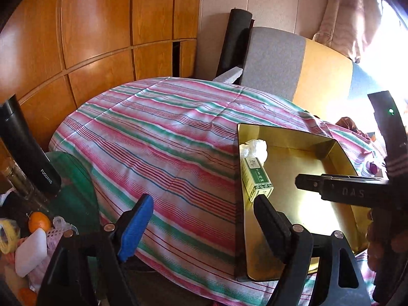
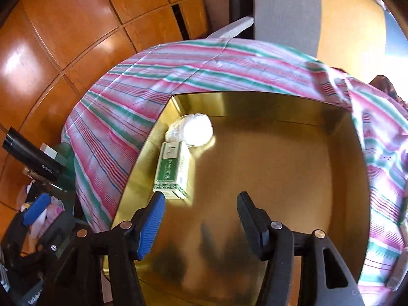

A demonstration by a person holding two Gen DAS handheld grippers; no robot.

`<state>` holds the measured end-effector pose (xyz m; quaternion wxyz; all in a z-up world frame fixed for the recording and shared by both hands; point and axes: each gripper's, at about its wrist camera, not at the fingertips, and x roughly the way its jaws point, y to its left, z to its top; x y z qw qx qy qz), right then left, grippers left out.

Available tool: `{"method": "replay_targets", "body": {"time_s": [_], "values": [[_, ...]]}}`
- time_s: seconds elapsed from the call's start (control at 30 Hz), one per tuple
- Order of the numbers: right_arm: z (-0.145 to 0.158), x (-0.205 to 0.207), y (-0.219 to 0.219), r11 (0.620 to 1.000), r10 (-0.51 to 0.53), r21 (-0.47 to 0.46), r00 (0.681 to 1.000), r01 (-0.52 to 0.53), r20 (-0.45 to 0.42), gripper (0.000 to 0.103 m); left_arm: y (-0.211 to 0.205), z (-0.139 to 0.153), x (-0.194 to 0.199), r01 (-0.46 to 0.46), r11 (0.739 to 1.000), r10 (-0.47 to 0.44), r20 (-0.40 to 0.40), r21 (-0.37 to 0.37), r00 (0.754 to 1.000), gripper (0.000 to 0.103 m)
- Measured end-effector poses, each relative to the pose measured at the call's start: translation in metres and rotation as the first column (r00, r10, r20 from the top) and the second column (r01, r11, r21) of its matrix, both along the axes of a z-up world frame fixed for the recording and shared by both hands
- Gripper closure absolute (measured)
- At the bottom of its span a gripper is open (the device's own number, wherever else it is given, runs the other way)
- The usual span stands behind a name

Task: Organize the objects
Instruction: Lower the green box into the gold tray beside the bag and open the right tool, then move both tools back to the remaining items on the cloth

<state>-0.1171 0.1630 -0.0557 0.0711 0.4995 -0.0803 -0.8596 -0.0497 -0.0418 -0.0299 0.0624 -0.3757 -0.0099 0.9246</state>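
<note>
A shallow gold box [image 2: 280, 168] lies on the striped cloth [image 2: 122, 107]. Inside it, along the left wall, are a green and white carton [image 2: 173, 169] and a white crumpled bag [image 2: 191, 130]. My right gripper [image 2: 200, 201] hangs open over the box floor, just near of the carton, with nothing between its fingers. In the left wrist view the same gold box [image 1: 301, 153] holds the carton [image 1: 256, 178] and the white bag [image 1: 255, 149]. My left gripper [image 1: 204, 204] stands open and empty over the cloth at the box's left wall. The right gripper's black body [image 1: 352, 191] reaches in from the right.
A black flask [image 1: 28, 150] stands at the left beside a green stool [image 1: 74, 178]. Below it lie an orange [image 1: 38, 221], a white block [image 1: 30, 252] and a pink basket. Wooden cabinet doors [image 1: 102, 25] and a grey and yellow chair [image 1: 293, 63] stand behind the table.
</note>
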Motion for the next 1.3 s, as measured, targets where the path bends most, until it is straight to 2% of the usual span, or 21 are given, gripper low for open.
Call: {"method": "replay_targets", "body": {"time_s": [0.3,0.43,0.53,0.73,1.07,1.3], "values": [[0.007,0.032,0.005,0.995,-0.017,0.101,0.997,0.024,-0.073,0.043,0.017,0.011,0.012,0.035,0.999,-0.036,-0.020,-0.023,0.999,0.020],[0.009,0.043,0.005,0.993,-0.015,0.119,0.996,0.026,-0.091,0.042,0.024,0.014,0.016,0.053,0.998,-0.054,-0.025,-0.035,0.998,0.020],[0.011,0.050,0.007,0.991,-0.020,0.128,0.994,0.034,-0.106,0.036,0.029,0.015,0.019,0.064,0.997,-0.065,-0.024,-0.040,0.998,0.020],[0.018,0.065,0.021,0.989,-0.058,0.125,0.989,0.075,-0.137,0.036,0.040,0.015,0.023,0.092,0.994,-0.093,-0.020,-0.051,0.995,0.020],[0.028,0.097,0.069,0.976,-0.156,0.123,0.973,0.178,-0.169,0.036,0.068,0.016,0.029,0.165,0.984,-0.167,-0.020,-0.069,0.986,0.020],[0.031,0.130,0.123,0.948,-0.268,0.125,0.947,0.292,-0.175,0.036,0.096,0.018,0.032,0.238,0.968,-0.240,-0.019,-0.081,0.971,0.020]]}}
